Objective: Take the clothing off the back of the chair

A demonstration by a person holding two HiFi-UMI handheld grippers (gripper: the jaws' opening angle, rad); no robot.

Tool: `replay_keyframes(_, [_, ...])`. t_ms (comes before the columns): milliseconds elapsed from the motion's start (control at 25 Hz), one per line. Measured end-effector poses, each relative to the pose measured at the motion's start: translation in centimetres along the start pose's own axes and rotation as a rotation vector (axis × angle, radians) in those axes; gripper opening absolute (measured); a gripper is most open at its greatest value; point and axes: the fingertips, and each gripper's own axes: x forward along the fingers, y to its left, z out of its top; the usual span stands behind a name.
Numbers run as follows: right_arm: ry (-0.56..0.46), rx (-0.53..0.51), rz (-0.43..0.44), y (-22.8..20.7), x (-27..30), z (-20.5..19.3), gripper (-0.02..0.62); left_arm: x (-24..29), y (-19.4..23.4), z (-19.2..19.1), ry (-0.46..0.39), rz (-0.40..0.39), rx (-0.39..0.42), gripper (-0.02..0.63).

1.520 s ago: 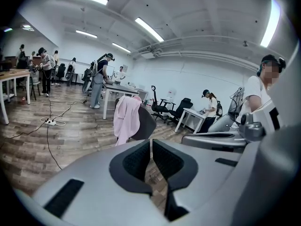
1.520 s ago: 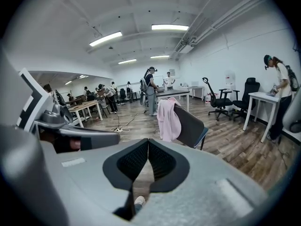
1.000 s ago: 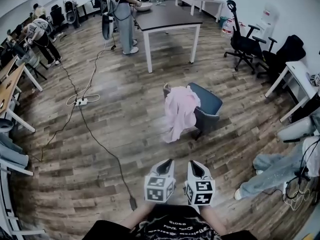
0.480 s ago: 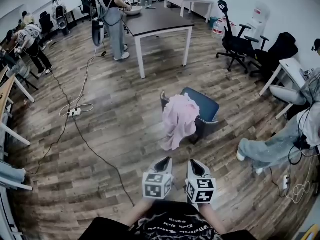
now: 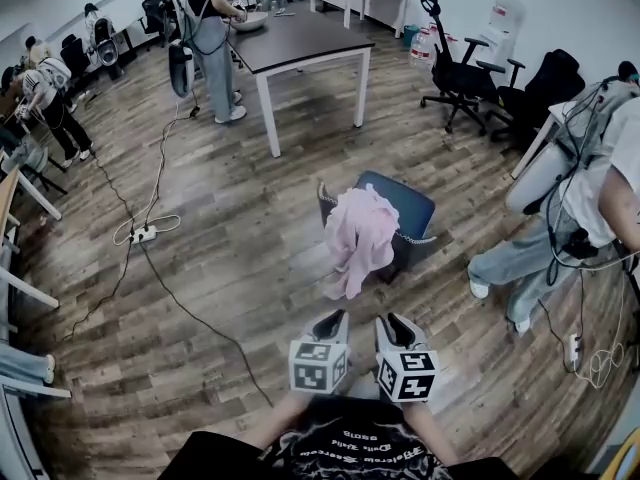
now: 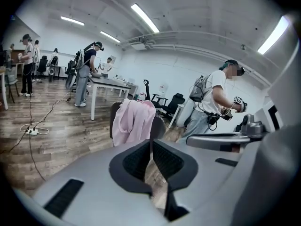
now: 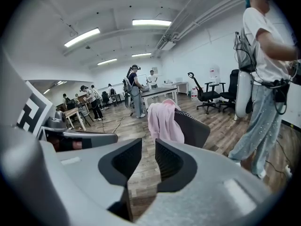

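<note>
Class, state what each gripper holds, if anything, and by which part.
Nothing is held. The left gripper has its jaws together; the right gripper is opening its jaws, nothing between them. The pink clothing hangs on the chair, untouched.

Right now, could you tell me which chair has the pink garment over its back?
The low dark chair with the blue seat, standing alone mid-floor; the pink garment drapes its back. The black wheeled office chairs by the wall have nothing pink.

Pink cloth garment (image 5: 358, 236): one. Dark blue padded chair (image 5: 412, 211): one. Black swivel office chairs (image 5: 455, 70) (image 5: 545, 80) by the right-hand wall: two. Dark-topped rectangular table on white legs (image 5: 310, 38): one. White power strip (image 5: 140, 234) on floor: one.
</note>
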Motion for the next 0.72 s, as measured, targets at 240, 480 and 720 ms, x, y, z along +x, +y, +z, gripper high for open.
replay_keyframes(240, [0.008, -0.011, 0.025, 0.4, 0.6, 0.5, 0.135, 0.0, 0.4, 0.5, 0.002, -0.005, -0.007, 0.025])
replay_keyframes(480, [-0.006, -0.015, 0.069, -0.4, 2.8, 2.1, 0.207, 1.9, 1.2, 1.7, 0.006, 0.002, -0.016, 0.026])
replay_keyframes(720, [-0.026, -0.020, 0.123, -2.1, 5.6, 4.3, 0.284, 4.9, 2.3, 3.4, 0.005, 0.035, -0.044, 0.074])
